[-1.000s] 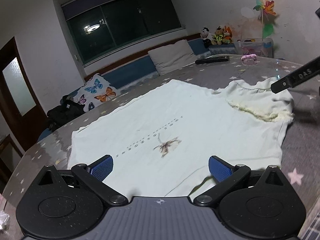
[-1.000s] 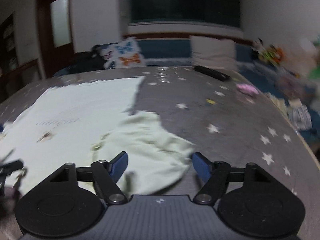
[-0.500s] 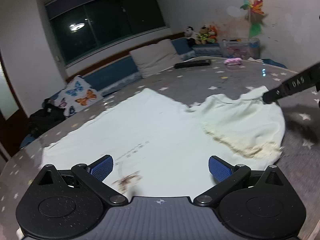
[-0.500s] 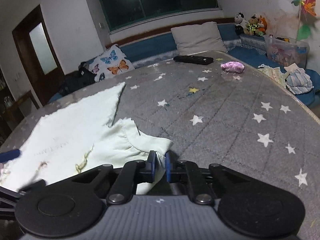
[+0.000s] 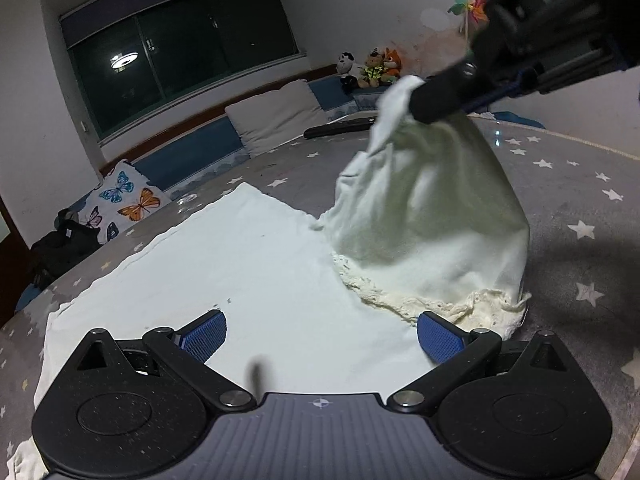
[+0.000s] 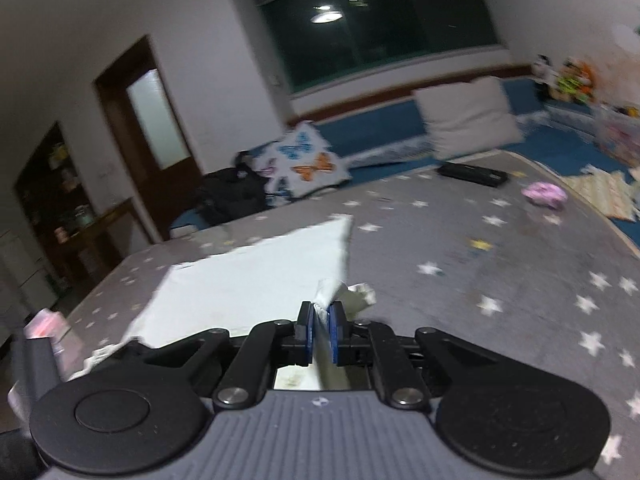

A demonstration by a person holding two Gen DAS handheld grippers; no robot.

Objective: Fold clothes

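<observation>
A pale cream garment (image 5: 240,272) lies spread on a grey star-patterned cover (image 5: 568,184). Its right part (image 5: 432,208), edged with lace, is lifted into a tent shape. My right gripper (image 6: 321,330) is shut on the fabric's edge (image 6: 326,294), and in the left wrist view it shows as a dark body (image 5: 500,52) holding the raised cloth from the upper right. My left gripper (image 5: 320,338) is open, low over the near part of the garment, with nothing between its blue pads (image 5: 204,334).
A butterfly cushion (image 5: 124,204), a white pillow (image 5: 276,120) and plush toys (image 5: 368,68) line the far bench. A black remote (image 5: 340,128) and a pink item (image 6: 544,194) lie on the cover. A dark bag (image 6: 232,196) sits at far left.
My right gripper, open a second ago, shut on the garment's right part and has raised it off the cover. My left gripper stayed open and shifted over the near cloth.
</observation>
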